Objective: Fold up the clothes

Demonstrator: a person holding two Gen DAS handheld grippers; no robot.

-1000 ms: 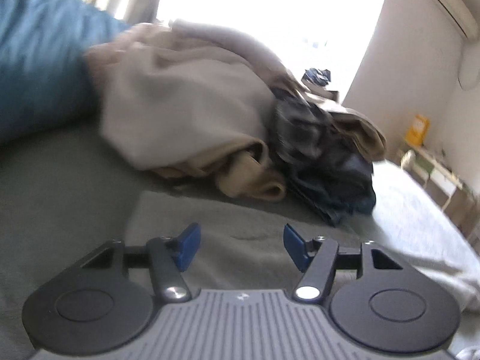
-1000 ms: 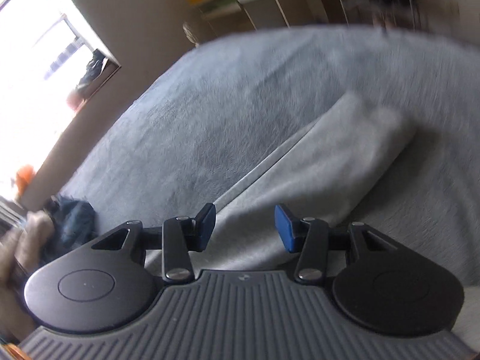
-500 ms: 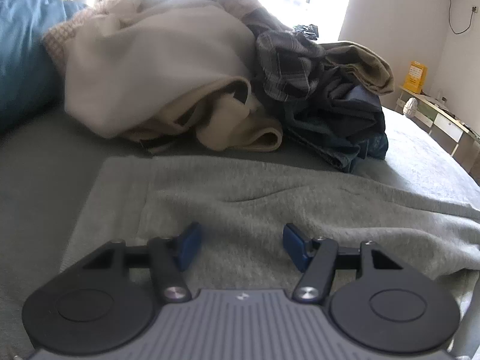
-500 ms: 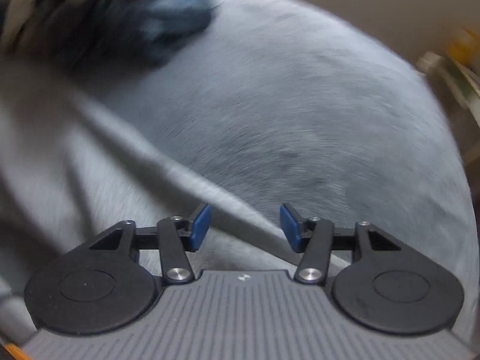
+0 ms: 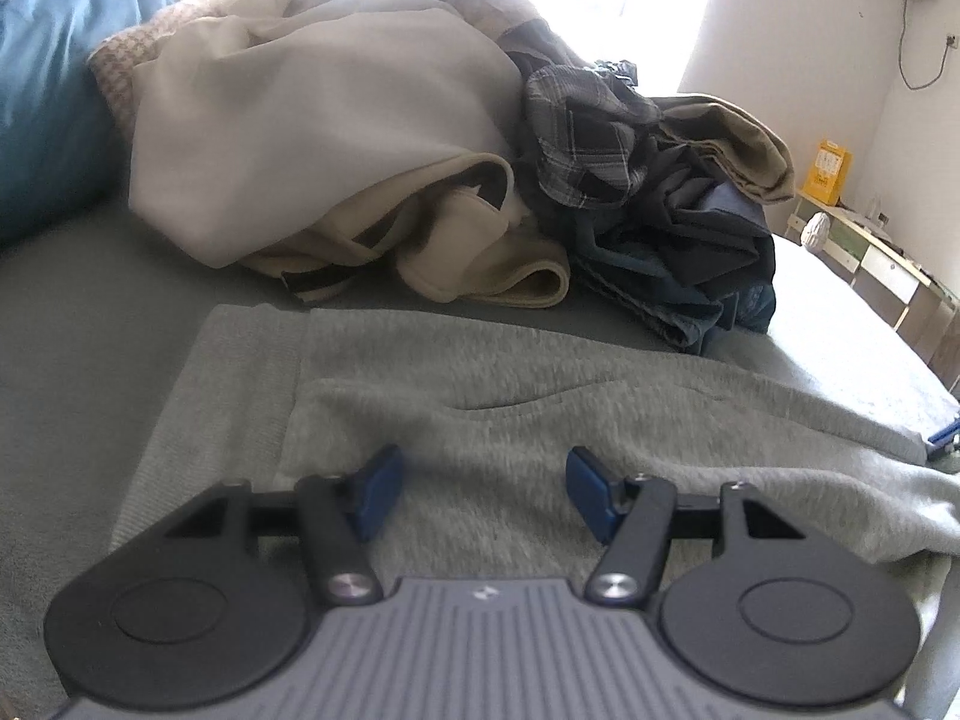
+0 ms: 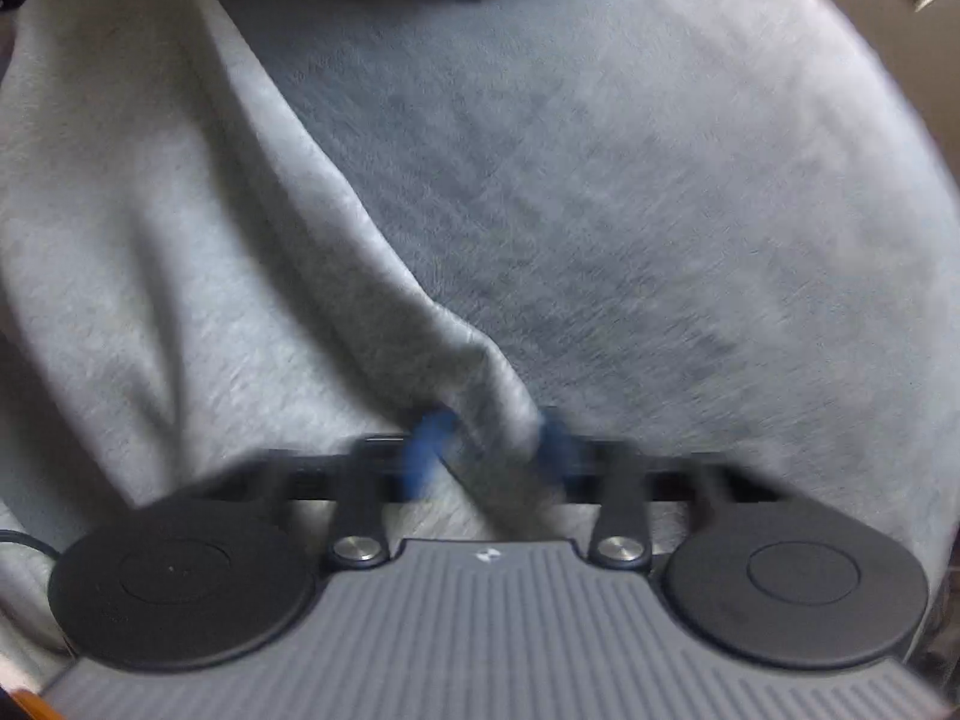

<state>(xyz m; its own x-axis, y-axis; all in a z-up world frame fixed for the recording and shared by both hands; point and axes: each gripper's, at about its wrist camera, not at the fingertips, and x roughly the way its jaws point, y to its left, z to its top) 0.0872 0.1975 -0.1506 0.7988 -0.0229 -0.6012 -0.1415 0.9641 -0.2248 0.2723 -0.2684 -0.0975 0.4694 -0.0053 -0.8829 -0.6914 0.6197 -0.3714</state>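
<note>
1. I am working on a bed (image 5: pixel 90 324) with a grey-green cover, in a bright room with a white wall (image 5: pixel 798 48) at 1 o'clock and a blown-out window at 12 o'clock.
2. A blue pillow (image 5: pixel 42 90) lies at 10 o'clock in my left wrist view.
3. A pile of unfolded clothes (image 5: pixel 420 138) sits at 12 o'clock: cream pieces on its left side, plaid and dark blue ones on its right.
4. The grey sweatpants (image 5: pixel 510 384) lie spread across the cover just in front of the pile, waistband end at 9 o'clock.
5. My left gripper (image 5: pixel 483 492) hovers low over the sweatpants with its blue pads set wide, nothing between them.
6. My right gripper (image 6: pixel 489 450) is blurred, but its pads sit narrow, pinching a raised ridge of the sweatpants' grey fabric at 6 o'clock.
</note>
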